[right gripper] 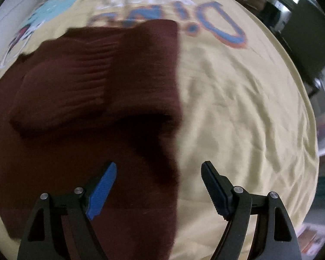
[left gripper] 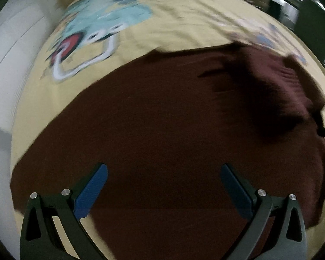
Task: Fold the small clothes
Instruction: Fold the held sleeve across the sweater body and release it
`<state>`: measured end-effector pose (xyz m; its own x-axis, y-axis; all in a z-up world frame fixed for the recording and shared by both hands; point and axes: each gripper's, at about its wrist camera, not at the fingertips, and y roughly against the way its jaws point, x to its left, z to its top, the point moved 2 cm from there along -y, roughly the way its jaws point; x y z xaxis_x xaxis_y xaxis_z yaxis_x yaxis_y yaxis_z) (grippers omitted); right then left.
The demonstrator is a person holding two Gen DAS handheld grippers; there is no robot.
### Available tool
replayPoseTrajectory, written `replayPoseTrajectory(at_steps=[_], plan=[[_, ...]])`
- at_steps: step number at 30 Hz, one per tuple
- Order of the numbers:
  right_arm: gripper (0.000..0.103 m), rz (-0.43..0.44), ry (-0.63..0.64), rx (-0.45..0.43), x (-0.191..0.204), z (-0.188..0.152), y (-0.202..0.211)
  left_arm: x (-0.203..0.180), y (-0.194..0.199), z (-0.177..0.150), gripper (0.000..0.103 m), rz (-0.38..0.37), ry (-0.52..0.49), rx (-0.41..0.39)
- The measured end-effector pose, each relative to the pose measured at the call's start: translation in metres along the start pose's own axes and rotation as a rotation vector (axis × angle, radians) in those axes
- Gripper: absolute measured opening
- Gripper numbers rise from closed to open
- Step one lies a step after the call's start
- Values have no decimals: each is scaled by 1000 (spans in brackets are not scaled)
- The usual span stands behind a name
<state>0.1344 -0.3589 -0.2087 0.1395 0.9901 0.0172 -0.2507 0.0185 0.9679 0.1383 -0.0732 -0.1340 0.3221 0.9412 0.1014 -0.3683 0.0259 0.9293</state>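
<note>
Dark red cloth: the dark red garment (left gripper: pixel 153 117) lies flat on the yellow sheet (left gripper: pixel 184 26). It is the closest thing under both grippers.
Left gripper: the left gripper (left gripper: pixel 163 191) hangs over the middle of the garment. Its blue pads (left gripper: pixel 91 192) stand wide apart with nothing between them.
Right gripper: the right gripper (right gripper: pixel 159 187) hangs over the right edge of the garment (right gripper: pixel 80 99). Its jaws are wide apart and hold nothing. One finger is over the red cloth, the other over the yellow sheet (right gripper: pixel 238 108).
Folded part: a flap with ribbed lines (right gripper: pixel 71 75) lies on top of the garment, at its far right part.
In the way: nothing lies between the grippers and the garment.
Pictures on the sheet: past the garment is a light blue cartoon animal (left gripper: pixel 101 21) with a red mouth.
Writing: big blue letters (right gripper: pixel 205 19) sit upside down past the garment. They look like "DINO", but they are blurry.
Far off: dark furniture (right gripper: pixel 303 32) stands beyond the sheet's far right edge.
</note>
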Motion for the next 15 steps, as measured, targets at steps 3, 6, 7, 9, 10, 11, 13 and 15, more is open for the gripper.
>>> replayPoseTrajectory(at_steps=[3,6,7,9,10,11,13,15], plan=[[82,36,-40,7,-12,2,-5,-39,1,16,102,-38,-105,-22],[82,62,-62,14,-21,0,-8,-78,-3,28,102,-24,-231,-39],[82,71,-71,17,-24,0,-9,-87,-6,31,102,-15,-264,-40],[82,86,-83,19,-30,-4,-11,-108,-13,37,102,-7,-326,-36],[82,92,-88,19,-32,-4,-12,-115,-17,38,102,-2,-351,-32],[82,94,-89,20,-33,-4,-12,-123,-21,41,102,9,-380,-30],[82,97,-89,21,-34,-3,-13,-137,-30,45,102,59,-443,-35],[82,91,-83,22,-42,1,-14,-147,-38,48,102,88,-495,-43]])
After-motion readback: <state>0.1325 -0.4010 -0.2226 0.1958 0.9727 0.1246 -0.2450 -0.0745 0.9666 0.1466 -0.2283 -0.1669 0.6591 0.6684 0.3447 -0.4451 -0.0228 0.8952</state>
